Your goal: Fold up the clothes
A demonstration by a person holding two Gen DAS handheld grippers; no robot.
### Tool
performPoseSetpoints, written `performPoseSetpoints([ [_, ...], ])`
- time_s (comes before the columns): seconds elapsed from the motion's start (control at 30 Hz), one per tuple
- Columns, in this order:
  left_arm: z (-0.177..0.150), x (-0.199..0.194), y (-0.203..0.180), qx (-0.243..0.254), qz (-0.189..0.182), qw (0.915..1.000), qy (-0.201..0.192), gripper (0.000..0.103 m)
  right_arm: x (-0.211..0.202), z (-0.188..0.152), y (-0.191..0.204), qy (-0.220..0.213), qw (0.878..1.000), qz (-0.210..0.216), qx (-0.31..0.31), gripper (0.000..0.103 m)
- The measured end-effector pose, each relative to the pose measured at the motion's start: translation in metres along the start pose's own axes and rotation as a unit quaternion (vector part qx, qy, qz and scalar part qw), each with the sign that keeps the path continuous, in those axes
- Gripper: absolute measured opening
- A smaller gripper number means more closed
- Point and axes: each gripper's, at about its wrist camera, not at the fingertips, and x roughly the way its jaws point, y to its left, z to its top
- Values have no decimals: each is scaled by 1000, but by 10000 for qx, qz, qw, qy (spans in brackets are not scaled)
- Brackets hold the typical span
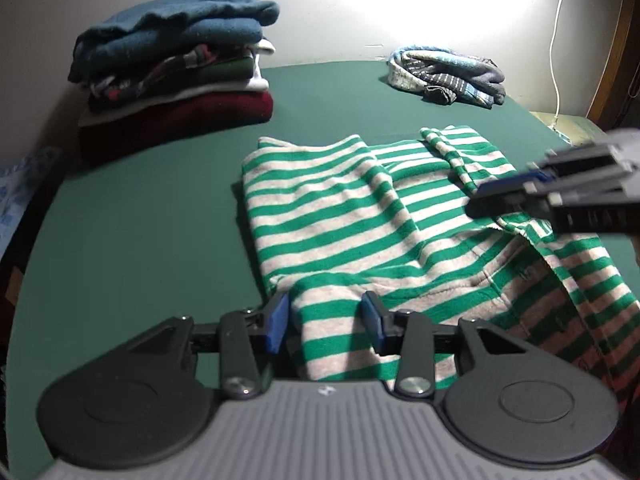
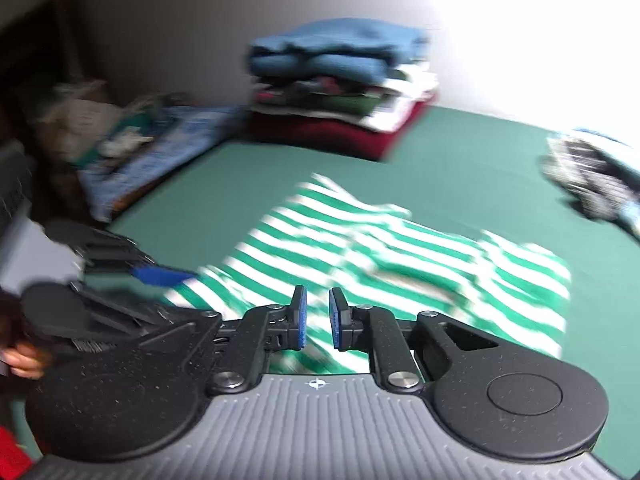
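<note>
A green-and-white striped garment [image 1: 360, 216] lies partly folded on a dark green table [image 1: 140, 220], its near edge rumpled and one striped flap hanging toward the right of the left wrist view. The left gripper [image 1: 326, 318] hovers low over the garment's near hem with its blue-padded fingers [image 1: 276, 320] spread apart; a fold of striped cloth lies between them, but the pads do not press on it. The right gripper [image 2: 318, 318] reaches in from the right side of that same view, its dark fingers above the garment's upper right part; in its own, motion-blurred view its blue pads stand slightly parted with a narrow gap, the striped cloth visible beneath rather than pinched. The left gripper also shows at the left edge of the right wrist view, with part of a person's hand [image 2: 22, 360] behind it. At the table's far left corner against a pale wall sits a stack of folded clothes [image 1: 176, 68], a teal piece on top and a dark red one at the bottom. Well apart from it, at the far right, a loose heap of unfolded clothes [image 1: 448, 76] in blue and grey patterns rests near a white cord [image 1: 558, 40] hanging down the wall.
</note>
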Motion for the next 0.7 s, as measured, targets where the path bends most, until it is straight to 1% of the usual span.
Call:
performPoseSetpoints([
  [0.03,1,1,-2,10,51,10000,29,49,1,-7,1,57,9998,-182,98,32],
  [0.1,2,4,-6,29,154,9998,88,49,8,-21,5,193,9981,-488,318,32],
  [0.23,5,6,-10,-94,289,9994,182,50,17,-36,10,83,9942,-917,563,32],
  [0.3,5,6,-11,-156,366,9990,220,52,19,-36,13,40,9932,-1019,562,32],
  [0.33,6,7,-12,-165,428,9987,236,55,19,-36,13,35,9931,-1024,564,33],
  [0.37,6,7,-13,-173,489,9983,253,60,18,-36,12,31,9931,-1019,583,33],
  [0.43,8,8,-14,-227,593,9975,309,65,18,-36,10,37,9929,-1007,628,33],
  [0.5,10,8,-14,-305,651,9967,365,65,15,-32,9,87,9903,-1148,779,32],
  [0.63,11,8,-16,-424,790,9951,410,68,1,-31,7,30,9851,-1361,1049,34],
  [0.7,12,9,-17,-460,871,9942,428,72,-5,-31,7,15,9833,-1426,1132,36],
])
